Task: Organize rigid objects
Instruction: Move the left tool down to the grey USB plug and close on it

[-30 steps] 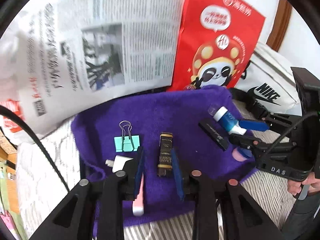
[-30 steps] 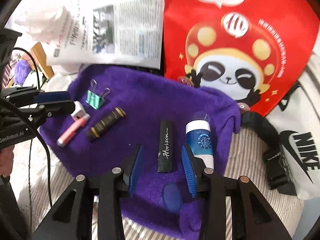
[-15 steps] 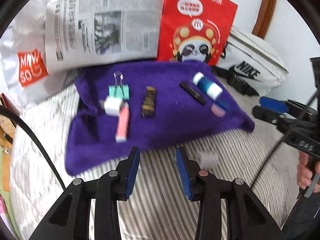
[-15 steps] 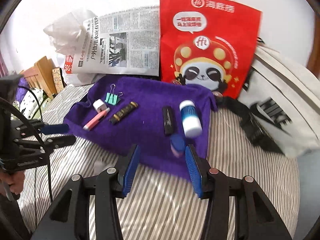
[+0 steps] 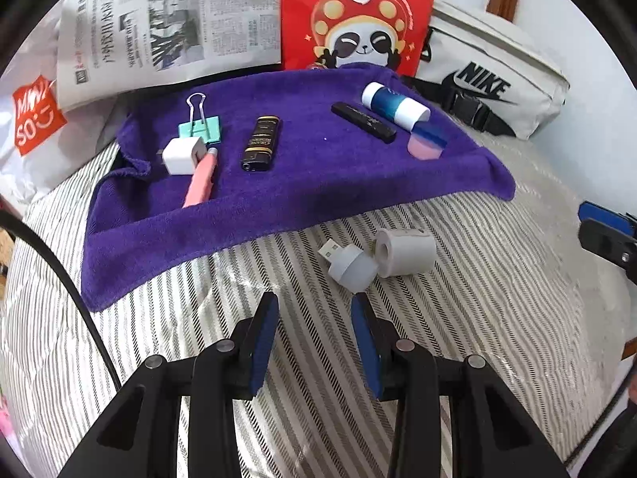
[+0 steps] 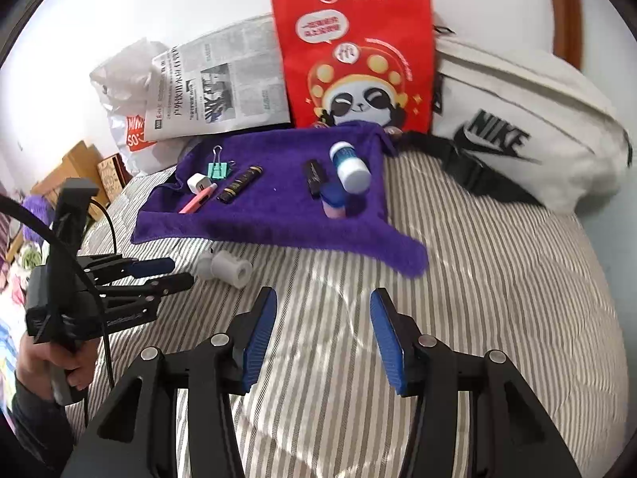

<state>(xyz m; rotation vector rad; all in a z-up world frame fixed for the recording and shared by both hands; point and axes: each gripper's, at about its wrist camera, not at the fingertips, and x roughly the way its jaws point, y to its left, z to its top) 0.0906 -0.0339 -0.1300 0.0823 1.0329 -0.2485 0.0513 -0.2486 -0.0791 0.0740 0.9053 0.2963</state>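
Observation:
A purple towel (image 5: 302,183) lies on the striped bed and carries a green binder clip (image 5: 199,125), a white charger cube (image 5: 181,155), a pink pen (image 5: 201,179), a dark lighter (image 5: 260,143), a black stick (image 5: 364,121), a blue-and-white bottle (image 5: 394,107) and a pink-and-blue eraser (image 5: 426,143). In front of the towel lie a white USB plug (image 5: 350,267) and a white roll (image 5: 404,253), touching. My left gripper (image 5: 314,318) is open and empty, just short of them. My right gripper (image 6: 322,318) is open and empty over bare bedding. The towel (image 6: 278,215) also shows there.
A newspaper (image 5: 167,28), a red panda bag (image 5: 354,16) and a white Nike bag (image 5: 489,83) stand behind the towel. A white Miniso bag (image 5: 32,119) is at the left. Striped bedding (image 6: 497,298) spreads right of the towel.
Both grippers have pulled back from the towel toward the near bedding. The USB plug and white roll have come into view in front of the left gripper.

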